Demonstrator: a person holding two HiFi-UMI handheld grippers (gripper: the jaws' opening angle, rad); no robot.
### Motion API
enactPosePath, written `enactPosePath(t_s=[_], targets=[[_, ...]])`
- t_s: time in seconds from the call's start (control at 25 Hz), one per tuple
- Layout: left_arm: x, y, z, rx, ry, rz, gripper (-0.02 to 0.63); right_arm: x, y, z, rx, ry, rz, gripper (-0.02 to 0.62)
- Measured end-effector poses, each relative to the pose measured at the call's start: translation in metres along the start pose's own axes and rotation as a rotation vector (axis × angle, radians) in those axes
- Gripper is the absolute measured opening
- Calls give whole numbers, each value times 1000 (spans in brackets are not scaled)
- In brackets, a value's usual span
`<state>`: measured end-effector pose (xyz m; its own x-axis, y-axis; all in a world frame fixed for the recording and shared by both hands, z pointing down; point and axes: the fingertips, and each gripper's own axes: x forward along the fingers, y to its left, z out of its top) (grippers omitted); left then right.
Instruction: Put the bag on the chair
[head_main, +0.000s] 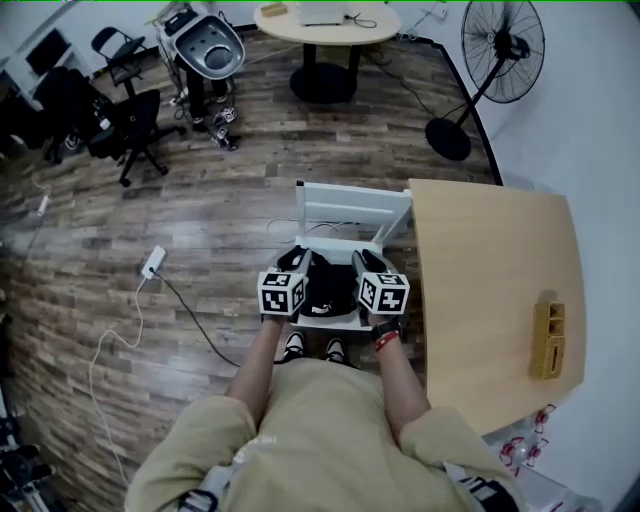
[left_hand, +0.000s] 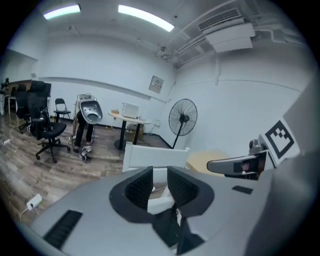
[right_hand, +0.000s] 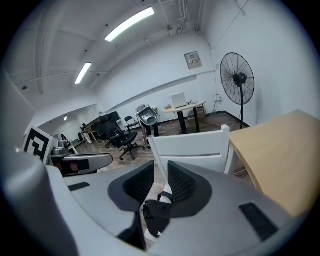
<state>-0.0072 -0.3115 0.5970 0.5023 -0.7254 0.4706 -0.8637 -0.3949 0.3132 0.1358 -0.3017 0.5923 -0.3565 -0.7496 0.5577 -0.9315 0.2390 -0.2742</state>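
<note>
Got the bag (head_main: 325, 290) down on the chair (head_main: 350, 205) seat, nearer the front edge than the backrest, tucked between the two claws. Looks like black fabric, soft and floppy, probably light, so expect sag and folding rather than any stiffness. Doesn't seem fragile or slippery. Best to grab the upper fabric or a strap at each side and keep both ends level.

For the left claw (left_hand: 160, 172): narrowed to a slit, apparently pinching a dark strap or fold of the bag down at its inner end, with a bit of white chair visible through the gap further out. For the right claw (right_hand: 161, 172): same story, squeezed down on a bunch of black fabric hanging just under it.

As for writing: can make out a small white mark on the bag near the seat's front edge, way too small to read. Nothing but square black-and-white markers on the cubes (head_main: 282, 292), no words. Can't read the wall notice (left_hand: 156, 84) either.
</note>
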Motion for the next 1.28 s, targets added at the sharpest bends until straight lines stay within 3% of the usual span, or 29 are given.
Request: enactPosePath(t_s=[0.4, 0.64, 0.88, 1.28], targets=[[-41, -20, 134, 225, -275, 19, 42, -48, 41, 141, -136, -309, 19, 54], [-60, -47, 188, 298, -396, 9, 29, -73, 51, 181, -188, -424, 15, 38], [-70, -72, 208, 303, -453, -32, 20, -94, 43, 195, -183, -490, -4, 25], [-68, -100, 198, 283, -441, -75, 18, -110, 26, 190, -177, -496, -13, 21]])
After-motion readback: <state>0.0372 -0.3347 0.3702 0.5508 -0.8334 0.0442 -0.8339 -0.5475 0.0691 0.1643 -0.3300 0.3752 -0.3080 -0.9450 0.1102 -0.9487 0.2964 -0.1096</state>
